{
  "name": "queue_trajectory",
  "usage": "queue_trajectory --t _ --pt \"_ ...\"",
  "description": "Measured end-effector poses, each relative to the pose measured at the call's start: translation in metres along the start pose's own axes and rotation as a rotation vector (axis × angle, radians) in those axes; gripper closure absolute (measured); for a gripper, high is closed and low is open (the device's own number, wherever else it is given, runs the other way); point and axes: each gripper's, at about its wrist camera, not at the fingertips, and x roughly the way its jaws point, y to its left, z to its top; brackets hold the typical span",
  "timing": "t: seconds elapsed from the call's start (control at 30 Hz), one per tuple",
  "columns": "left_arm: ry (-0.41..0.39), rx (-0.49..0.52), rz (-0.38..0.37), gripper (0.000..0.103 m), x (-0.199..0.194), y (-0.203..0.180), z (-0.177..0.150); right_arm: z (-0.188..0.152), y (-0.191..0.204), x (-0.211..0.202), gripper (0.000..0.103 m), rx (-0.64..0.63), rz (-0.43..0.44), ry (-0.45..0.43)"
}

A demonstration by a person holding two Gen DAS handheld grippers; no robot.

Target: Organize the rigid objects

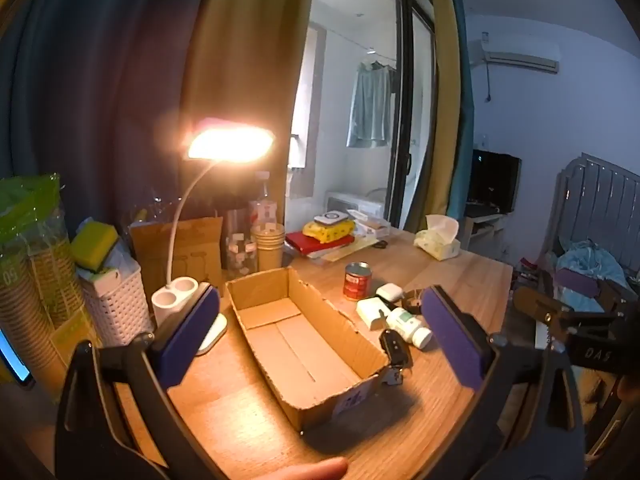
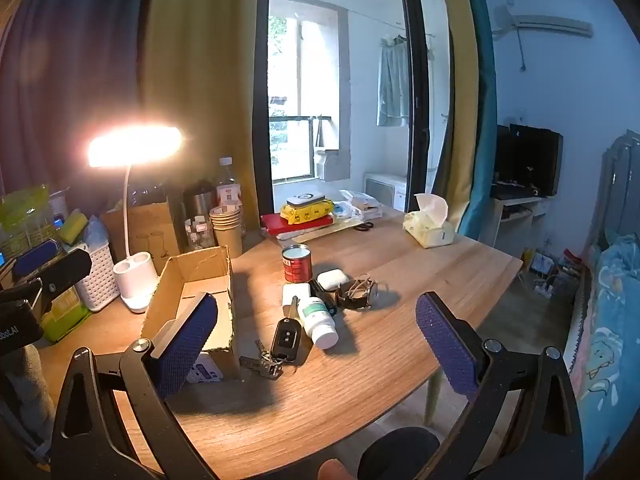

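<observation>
Your left gripper (image 1: 320, 340) and right gripper (image 2: 316, 348) hover over the near edge of a wooden table (image 2: 400, 340), each with its blue-padded jaws spread wide and nothing between them. Closest to you on the wood grain, an open cardboard box (image 1: 304, 344) lies empty, its long side running away from you. Just to its right, a car key fob (image 2: 286, 338) with a bunch of keys (image 2: 262, 364) lies nearest the table edge, and a white pill bottle (image 2: 320, 320) lies on its side just beside the fob. Behind them, clustered close, are a white charger block (image 2: 294, 292), a small white earbud case (image 2: 333, 278), a wristwatch (image 2: 360, 292) and an upright red tin can (image 2: 297, 264). To the box's left, a lit desk lamp (image 1: 230, 144) on a white base (image 1: 176, 300) throws a warm glow over the wood, with a white woven basket (image 1: 116, 304) and stacked paper cups (image 1: 270, 246) near it. At the far edge of the table sit a tissue pack (image 2: 430, 224), scissors (image 2: 364, 226) and a red-and-yellow pile of flat items (image 2: 306, 214). Beyond the table, yellow and blue curtains (image 2: 192, 80) frame a glass door (image 2: 304, 92) onto a balcony where a garment (image 2: 394, 84) hangs. At right, an air conditioner (image 2: 552, 26) is mounted on the pale wall above a dark monitor (image 2: 528, 158), with bedding (image 2: 612, 280) at the frame's edge.
</observation>
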Motion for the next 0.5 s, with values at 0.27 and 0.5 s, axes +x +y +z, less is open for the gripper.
queue_trajectory --t 0.27,0.5 --pt "0.016 -0.020 -0.019 0.001 0.000 0.014 0.001 0.000 -0.001 0.000 0.002 0.009 0.001 0.006" --pt "0.044 0.028 -0.015 0.002 0.009 0.002 -0.001 -0.003 0.000 0.001 0.002 0.005 -0.001 -0.001"
